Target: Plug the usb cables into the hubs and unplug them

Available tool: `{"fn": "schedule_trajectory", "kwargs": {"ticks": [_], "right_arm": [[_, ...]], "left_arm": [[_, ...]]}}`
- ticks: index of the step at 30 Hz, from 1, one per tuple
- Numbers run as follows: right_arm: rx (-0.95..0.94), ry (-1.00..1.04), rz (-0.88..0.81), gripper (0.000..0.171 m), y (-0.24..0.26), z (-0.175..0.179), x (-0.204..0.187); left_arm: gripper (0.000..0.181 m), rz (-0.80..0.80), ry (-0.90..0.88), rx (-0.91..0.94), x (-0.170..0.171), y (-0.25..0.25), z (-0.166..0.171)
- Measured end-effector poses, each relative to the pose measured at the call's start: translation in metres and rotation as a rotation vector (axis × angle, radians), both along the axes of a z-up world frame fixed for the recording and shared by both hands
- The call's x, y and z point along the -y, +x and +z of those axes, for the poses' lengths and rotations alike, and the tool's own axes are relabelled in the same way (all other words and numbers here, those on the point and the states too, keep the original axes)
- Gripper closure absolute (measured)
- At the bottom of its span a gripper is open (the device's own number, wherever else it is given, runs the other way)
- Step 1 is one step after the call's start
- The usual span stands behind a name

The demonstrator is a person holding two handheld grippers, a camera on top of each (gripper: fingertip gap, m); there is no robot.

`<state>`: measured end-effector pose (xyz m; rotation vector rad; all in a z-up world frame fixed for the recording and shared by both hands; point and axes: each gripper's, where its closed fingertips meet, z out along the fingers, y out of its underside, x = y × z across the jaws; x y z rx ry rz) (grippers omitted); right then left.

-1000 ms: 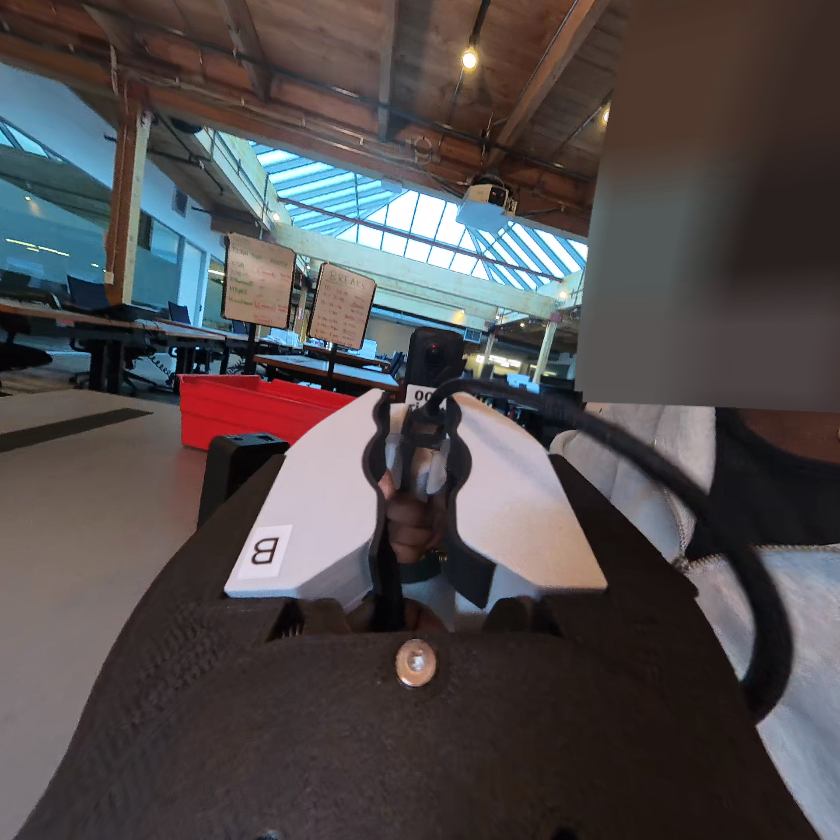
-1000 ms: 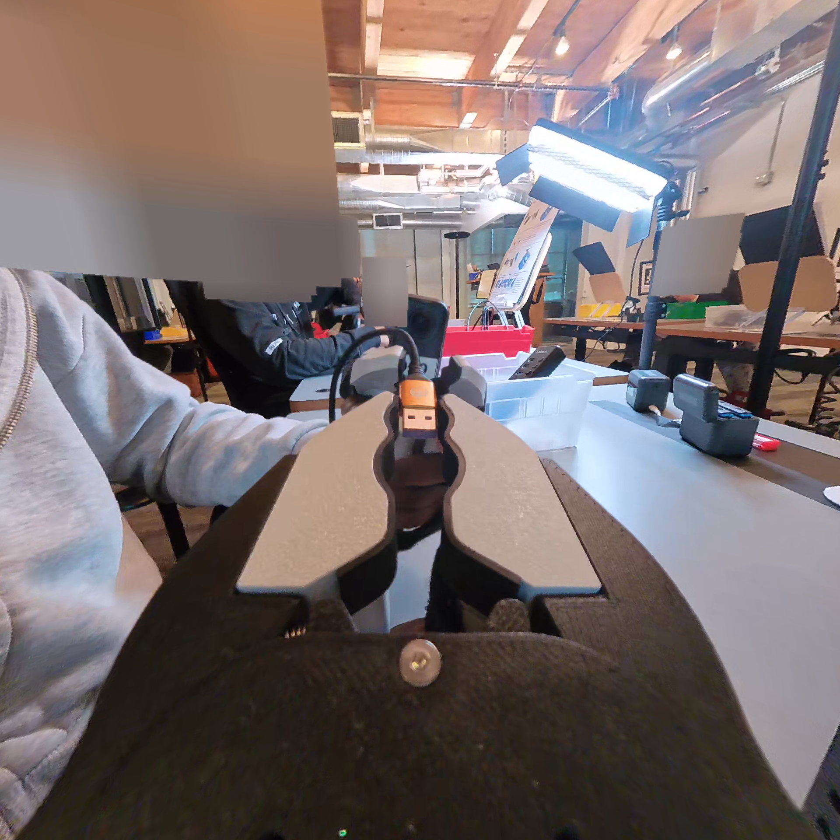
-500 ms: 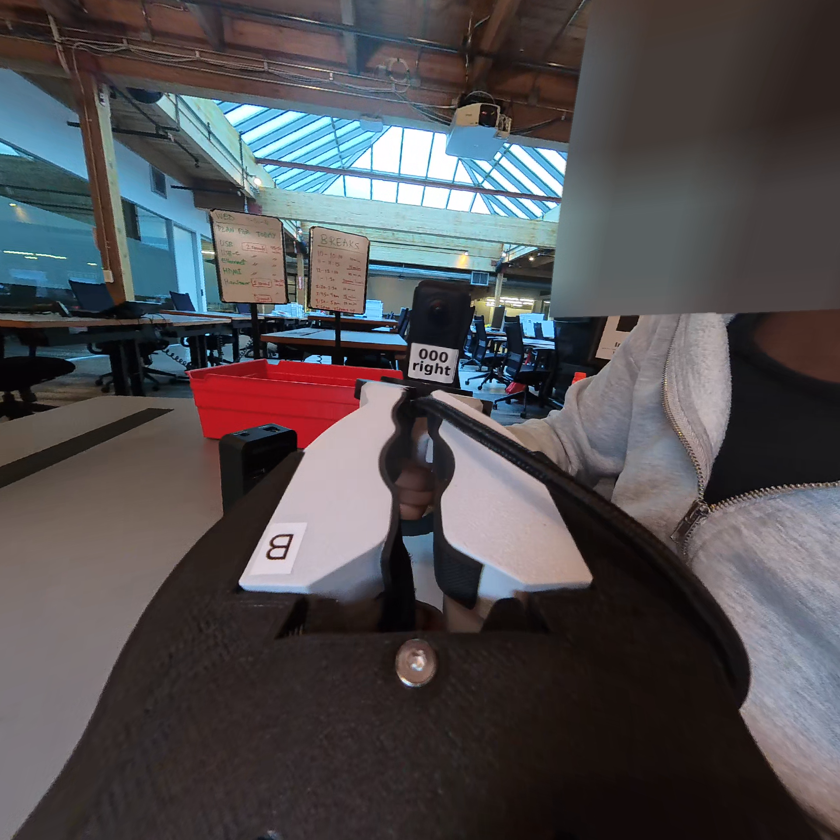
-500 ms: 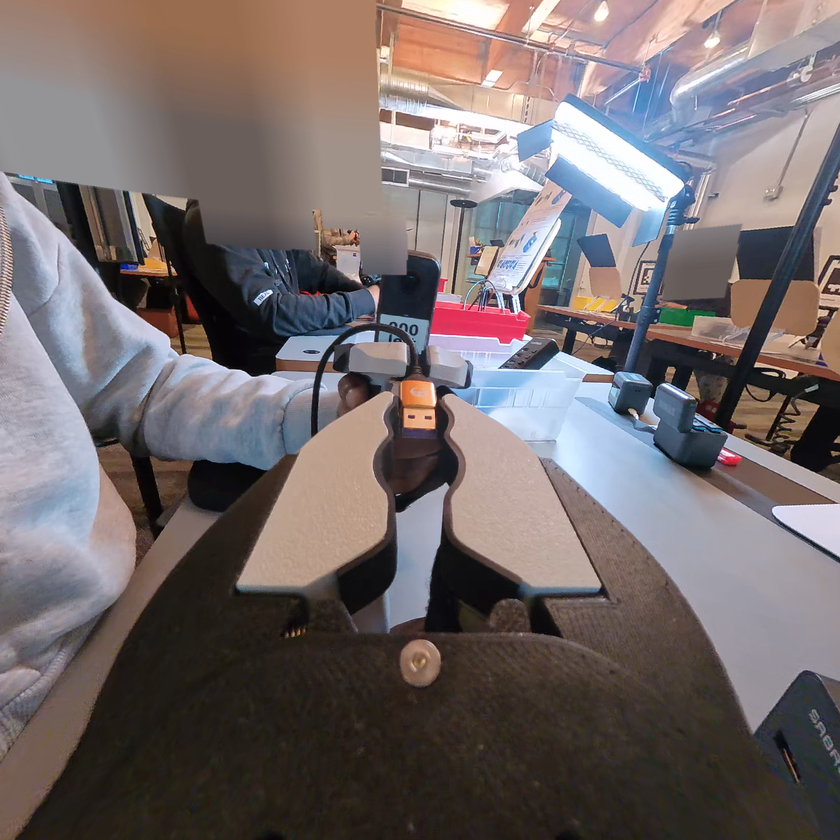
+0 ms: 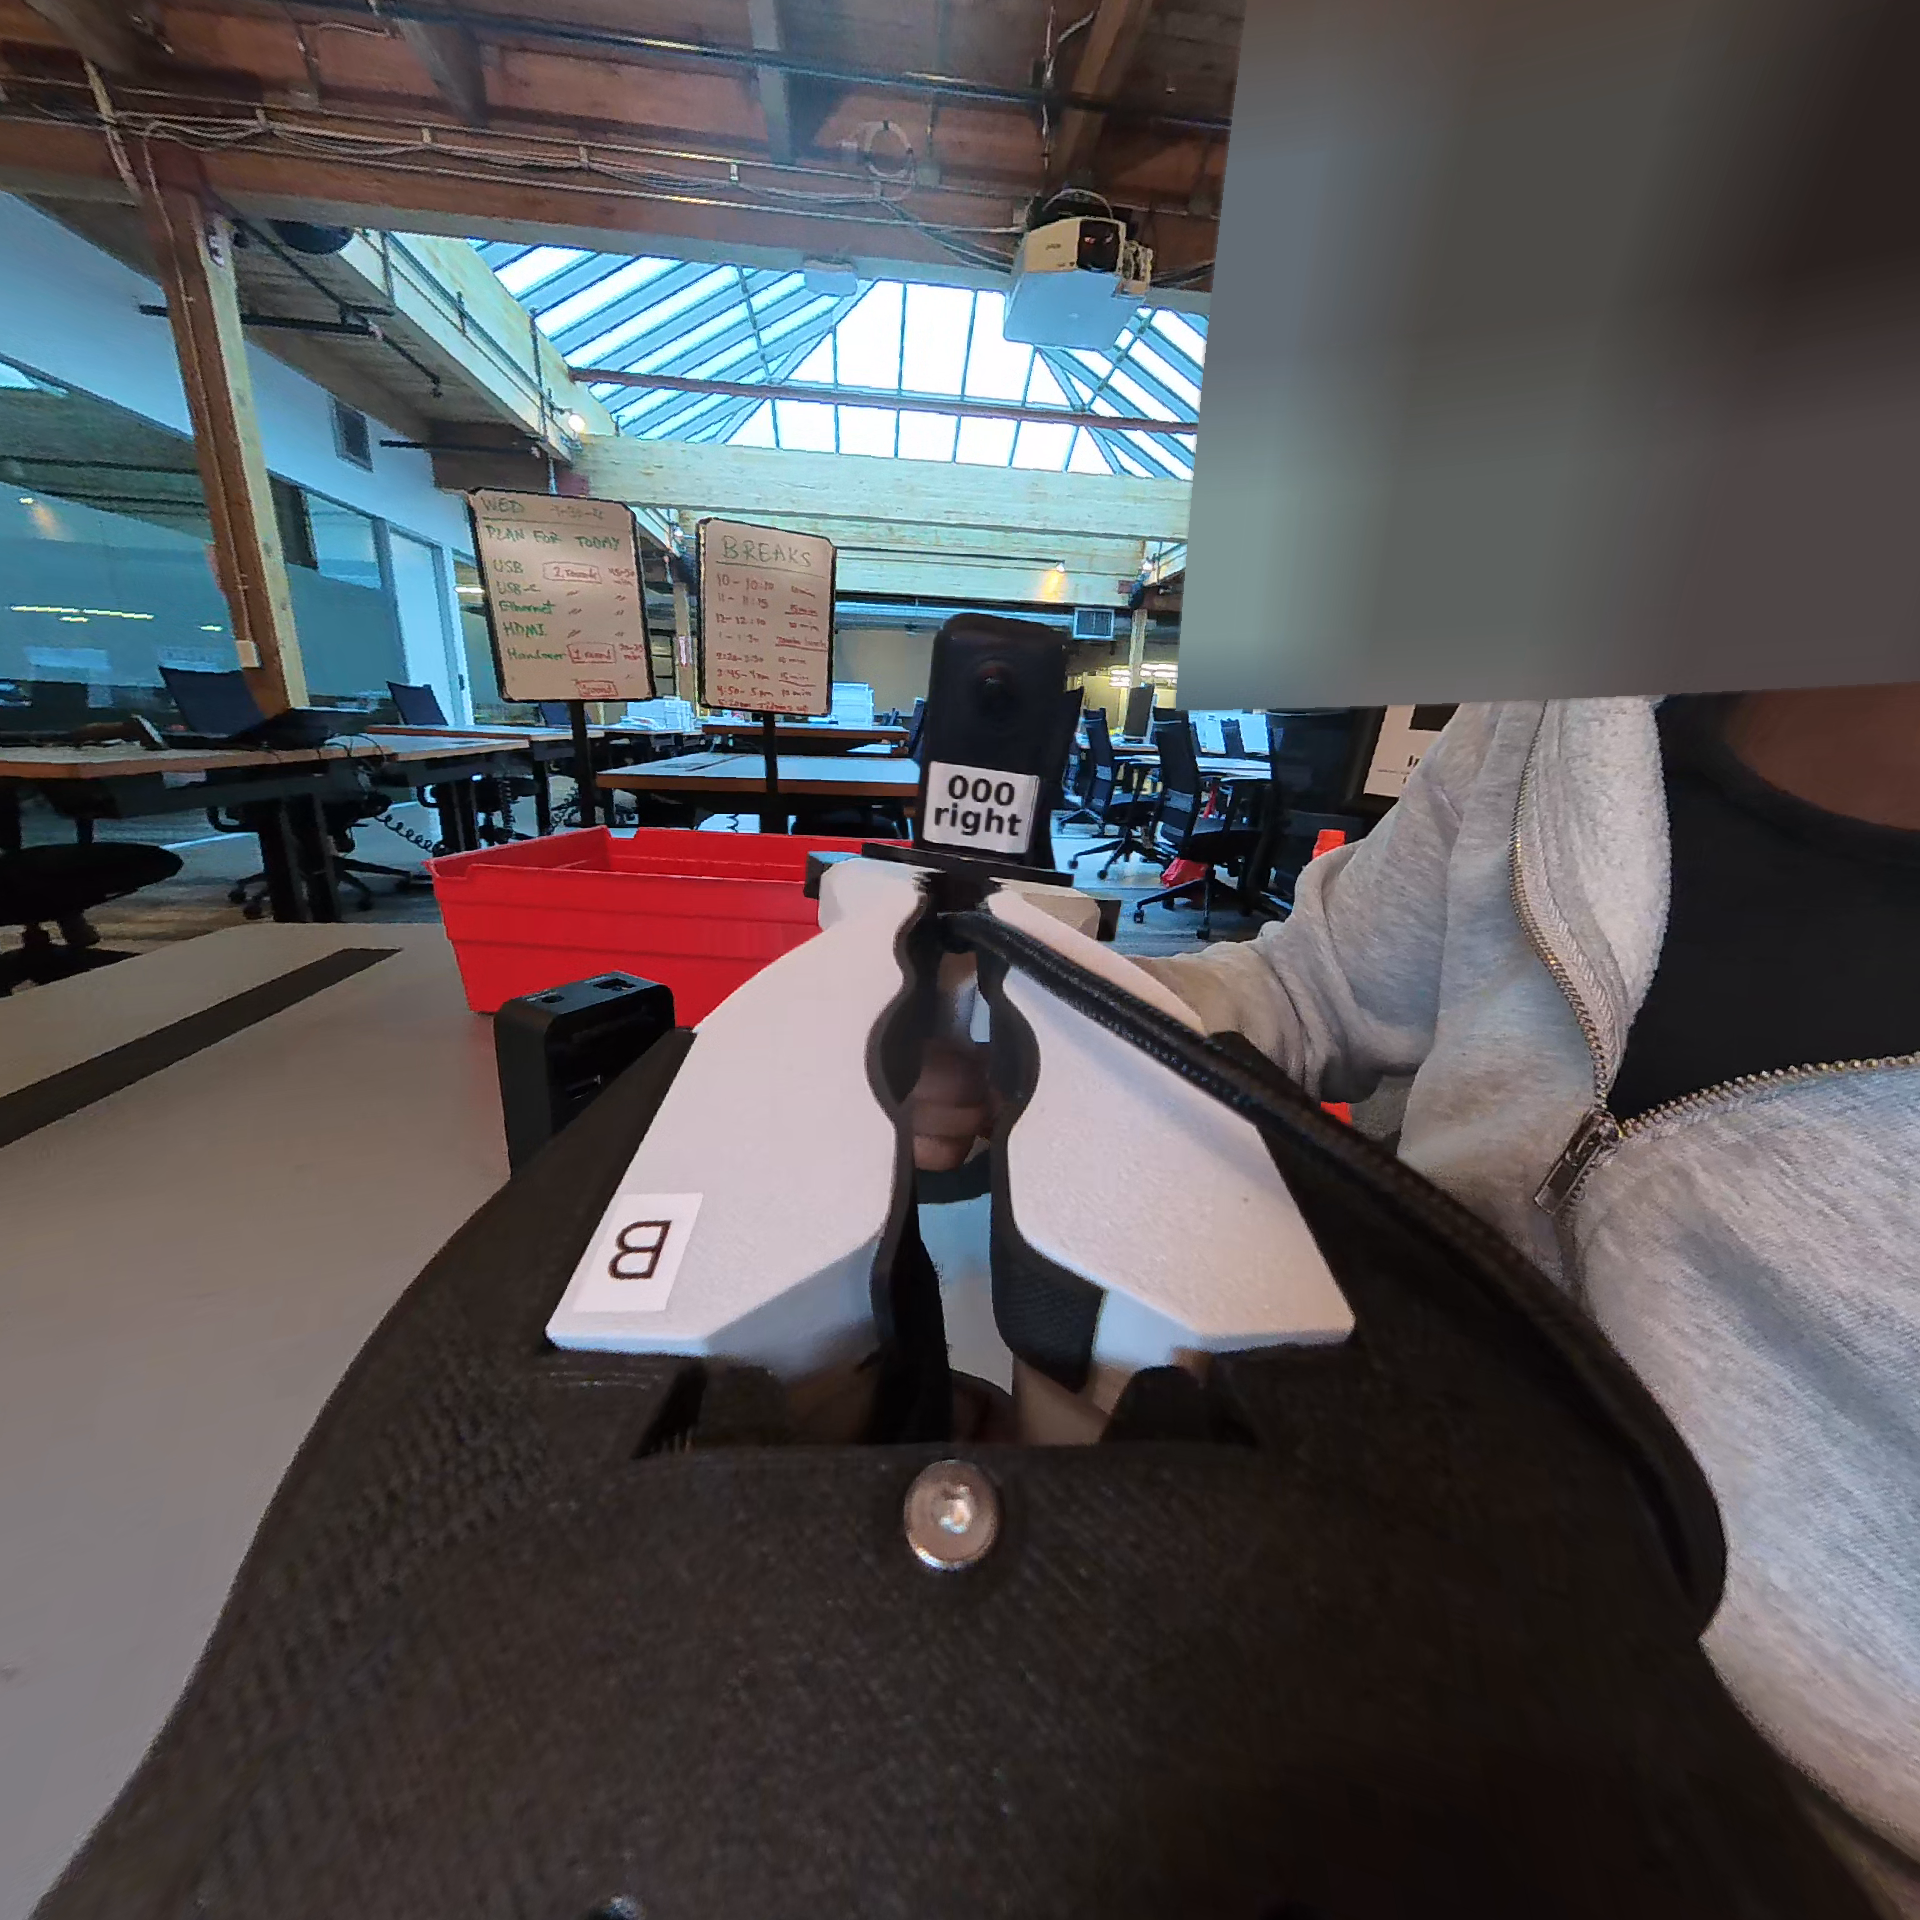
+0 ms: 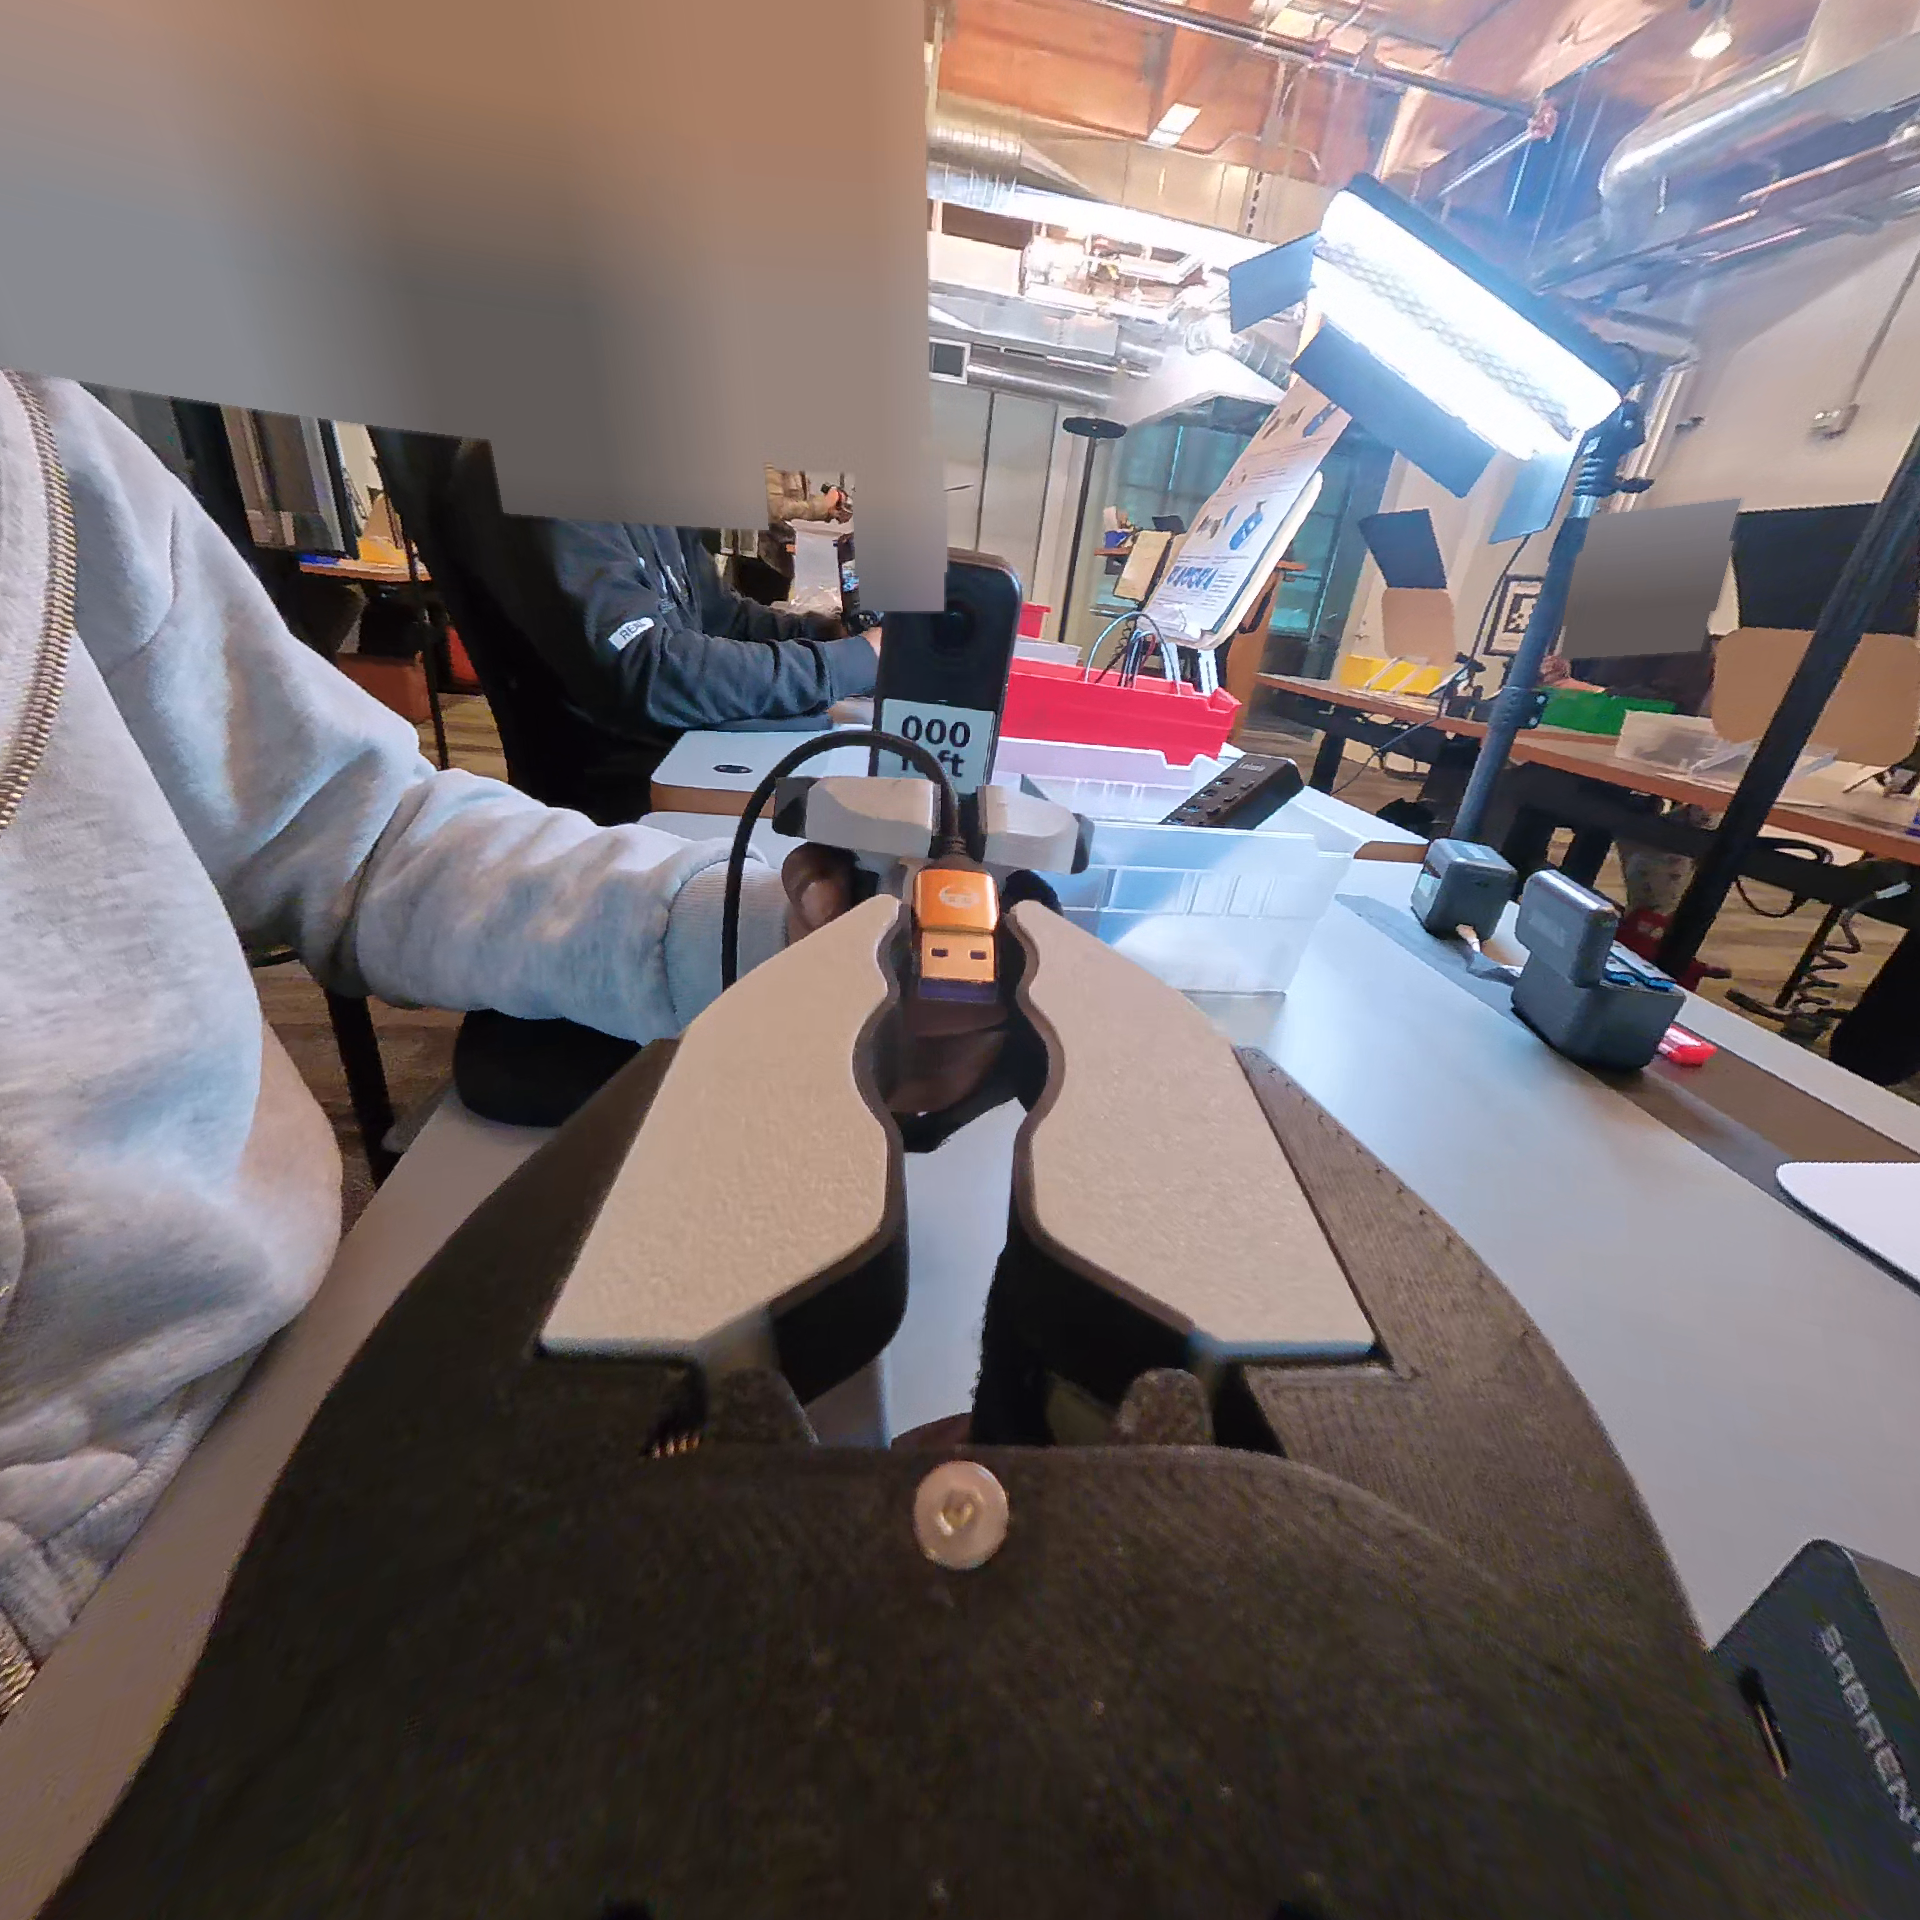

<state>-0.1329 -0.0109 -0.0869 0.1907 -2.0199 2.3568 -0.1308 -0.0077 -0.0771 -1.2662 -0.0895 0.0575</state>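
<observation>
My left gripper (image 5: pixel 951 920) has white fingers and is shut on a black braided USB cable (image 5: pixel 1195 1049), which trails back over its right finger. My right gripper (image 6: pixel 954 930) has grey fingers and is shut on the cable's orange USB plug (image 6: pixel 956 904), metal end toward the camera. The two grippers face each other tip to tip above the table's front edge; the left gripper (image 6: pixel 925 826) shows just beyond the plug. A black hub (image 5: pixel 582 1039) stands on the table left of my left gripper. It also shows at the lower right of the right wrist view (image 6: pixel 1829 1714).
A red bin (image 5: pixel 623 925) stands behind the hub. A clear bin (image 6: pixel 1205 904) holds another black hub (image 6: pixel 1242 790). Two grey boxes (image 6: pixel 1579 982) sit on a dark strip of the grey table (image 6: pixel 1507 1195). The person's grey sleeve (image 6: pixel 468 904) is close.
Both grippers have tilted down toward the table, still tip to tip. The cable's loop at the right has flattened over the left gripper. The black hub has come into the right wrist view.
</observation>
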Motion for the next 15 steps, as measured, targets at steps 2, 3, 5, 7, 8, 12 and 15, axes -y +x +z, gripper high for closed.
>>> {"fn": "schedule_trajectory", "kwargs": {"ticks": [2,3,5,7,8,12,15], "right_arm": [[0.002,0.002,0.005,0.156,-0.0001,-0.0003,-0.0001],[-0.001,0.002,0.005,0.156,0.0000,-0.0004,-0.0001],[-0.011,-0.004,0.003,0.156,0.0004,0.0000,0.0001],[-0.019,-0.011,-0.003,0.156,0.0007,0.0005,0.0004],[-0.020,-0.011,-0.003,0.156,0.0008,0.0005,0.0005],[-0.020,-0.002,0.013,0.156,0.0022,0.0002,-0.0006],[-0.034,0.005,0.013,0.156,0.0020,-0.0004,-0.0012]], "left_arm": [[0.174,0.003,-0.005,-0.003,-0.0002,-0.0001,-0.0002],[0.174,0.001,-0.006,-0.004,-0.0002,0.0001,-0.0001],[0.174,-0.004,-0.004,-0.004,0.0000,0.0007,0.0003],[0.174,-0.007,0.001,-0.007,0.0003,0.0011,0.0008],[0.175,-0.009,0.002,-0.008,0.0003,0.0013,0.0007],[0.174,-0.008,-0.002,-0.026,-0.0007,0.0026,0.0000],[0.174,-0.002,-0.007,-0.030,-0.0013,0.0026,-0.0009]]}}
